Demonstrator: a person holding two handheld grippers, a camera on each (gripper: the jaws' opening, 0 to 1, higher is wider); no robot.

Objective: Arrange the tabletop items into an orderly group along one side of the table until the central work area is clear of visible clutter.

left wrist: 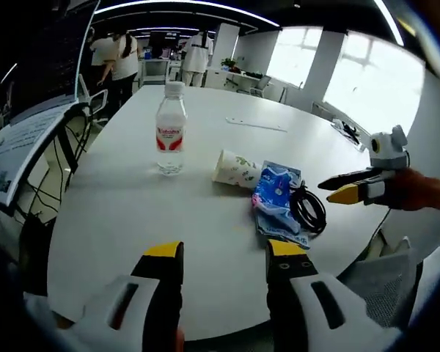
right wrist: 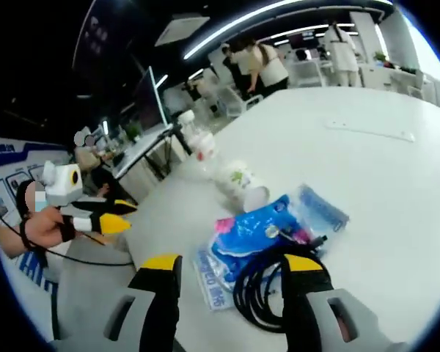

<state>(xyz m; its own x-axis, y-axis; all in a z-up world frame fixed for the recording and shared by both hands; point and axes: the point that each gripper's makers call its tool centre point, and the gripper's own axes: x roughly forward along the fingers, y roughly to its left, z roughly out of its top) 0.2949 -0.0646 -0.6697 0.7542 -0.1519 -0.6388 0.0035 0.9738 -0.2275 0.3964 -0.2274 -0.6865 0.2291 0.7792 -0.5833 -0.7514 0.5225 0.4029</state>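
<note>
Left gripper view — bare table (left wrist: 132, 242) before bottle (left wrist: 170, 128) and cup (left wrist: 236, 169).

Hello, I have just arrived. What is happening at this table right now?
A person holds tongs in each hand over a white round table and is tidying it. Neither holds anything yet. The left tongs are open, facing a water bottle that stands upright. A paper cup lies on its side beside a blue packet and a coiled black cable. The right tongs are open just above the cable and packet, apparently about to pick one up.
</note>
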